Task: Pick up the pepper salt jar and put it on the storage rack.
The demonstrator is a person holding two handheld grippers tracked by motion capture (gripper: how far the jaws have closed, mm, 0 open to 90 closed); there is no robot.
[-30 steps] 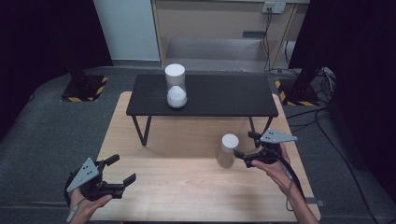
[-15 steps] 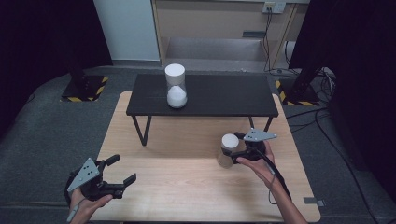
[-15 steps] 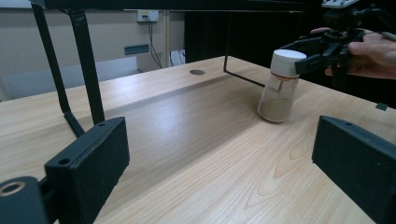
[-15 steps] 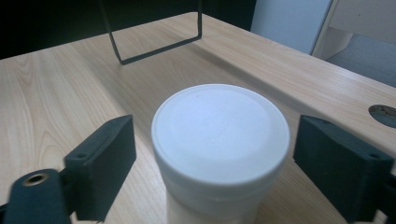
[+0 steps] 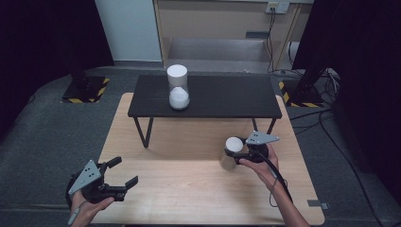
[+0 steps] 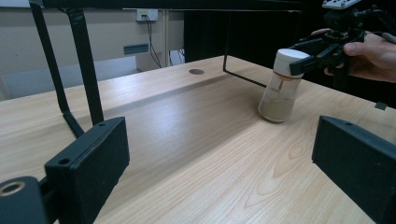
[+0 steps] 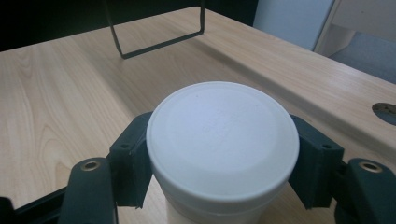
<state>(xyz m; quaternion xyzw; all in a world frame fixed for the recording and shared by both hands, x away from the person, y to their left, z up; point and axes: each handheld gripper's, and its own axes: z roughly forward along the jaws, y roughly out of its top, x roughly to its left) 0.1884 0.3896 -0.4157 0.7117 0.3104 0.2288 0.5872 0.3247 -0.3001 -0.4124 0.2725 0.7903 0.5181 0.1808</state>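
Observation:
A clear jar [image 5: 228, 162] with a white lid and sandy contents stands on the wooden table [image 5: 189, 194] at the right. My right gripper [image 5: 238, 152] has just been closing and is now shut on the jar just under its lid. In the right gripper view the black fingers [image 7: 133, 161] press on both sides below the white lid [image 7: 223, 135]. The left gripper view shows the jar [image 6: 279, 95] and the right gripper [image 6: 301, 58] held by a hand. My left gripper [image 5: 124, 171] sits at the table's near left corner, open, with nothing between its jaws.
A low black bench [image 5: 227, 97] stands across the far half of the table. A white sand timer [image 5: 178, 87] stands on it at the left. Its thin metal legs [image 6: 86, 70] reach down to the tabletop. A small round hole [image 6: 196, 72] is in the wood.
My right gripper has moved left up to the jar and its jaws have closed around the jar's neck. The left gripper has stayed in place.

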